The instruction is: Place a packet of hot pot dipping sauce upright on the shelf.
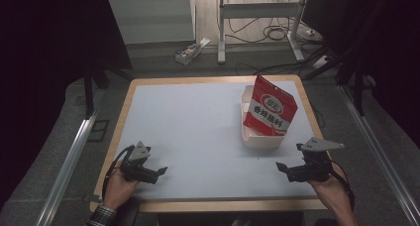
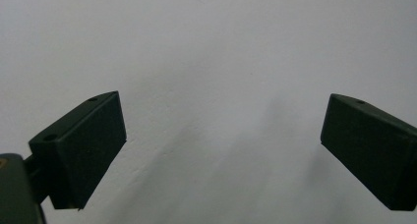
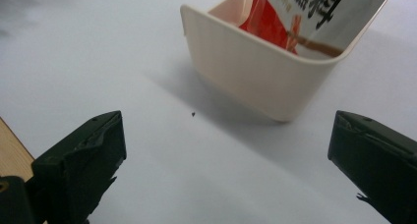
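The right gripper (image 1: 286,169), jaws spread and gripping nothing, rests near the table's 5 o'clock corner; the left gripper (image 1: 159,172), equally released, sits at 7 o'clock. At 12 o'clock from the right gripper stands the red and white printed seasoning pouch (image 1: 270,107), inside the cream rectangular plastic tub (image 1: 260,139) on the pale blue table mat (image 1: 198,132). Judging from this, the pouch looks placed already, with only withdrawal left. Its long axis runs upright, top leaning toward 11 o'clock.

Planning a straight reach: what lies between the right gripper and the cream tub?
Bare pale table apart from one tiny dark speck, seen in the right gripper view between the right gripper and the cream tub.
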A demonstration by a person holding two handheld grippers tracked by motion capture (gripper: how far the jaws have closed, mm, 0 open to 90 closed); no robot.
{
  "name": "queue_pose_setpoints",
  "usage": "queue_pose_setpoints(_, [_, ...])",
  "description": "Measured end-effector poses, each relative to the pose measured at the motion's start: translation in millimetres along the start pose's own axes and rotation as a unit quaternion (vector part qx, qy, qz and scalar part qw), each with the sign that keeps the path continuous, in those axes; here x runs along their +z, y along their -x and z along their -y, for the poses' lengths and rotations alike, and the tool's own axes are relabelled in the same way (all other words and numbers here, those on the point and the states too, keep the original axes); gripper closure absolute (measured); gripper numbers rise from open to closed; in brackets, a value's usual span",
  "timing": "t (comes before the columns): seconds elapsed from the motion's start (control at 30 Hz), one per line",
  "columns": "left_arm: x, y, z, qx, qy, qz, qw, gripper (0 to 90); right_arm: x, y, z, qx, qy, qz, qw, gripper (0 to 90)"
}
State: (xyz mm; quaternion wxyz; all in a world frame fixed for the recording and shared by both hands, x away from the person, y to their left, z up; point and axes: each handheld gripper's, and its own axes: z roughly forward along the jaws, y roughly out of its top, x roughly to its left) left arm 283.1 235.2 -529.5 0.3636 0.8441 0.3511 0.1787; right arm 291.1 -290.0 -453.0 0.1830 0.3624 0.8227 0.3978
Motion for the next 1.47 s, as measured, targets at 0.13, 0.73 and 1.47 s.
queue_pose_setpoints(0.13, [0.3,0.3,-0.1,0.001,-0.001,0.0,1.0,3.4,3.8,-0.4,5.6,0.004,-0.007,-0.003,1.0,0.9])
queue_pose_setpoints(0.73, [1.6,1.0,0.1,0.006,-0.005,0.002,1.0,3.5,21.8,4.3,31.6,0.013,-0.028,-0.002,0.9995,0.2])
queue_pose_setpoints(1.47, [3.5,2.5,-0.6,0.016,-0.008,0.001,0.9998,3.3,44.3,4.7,47.6,0.003,-0.068,-0.012,0.9976,0.2])
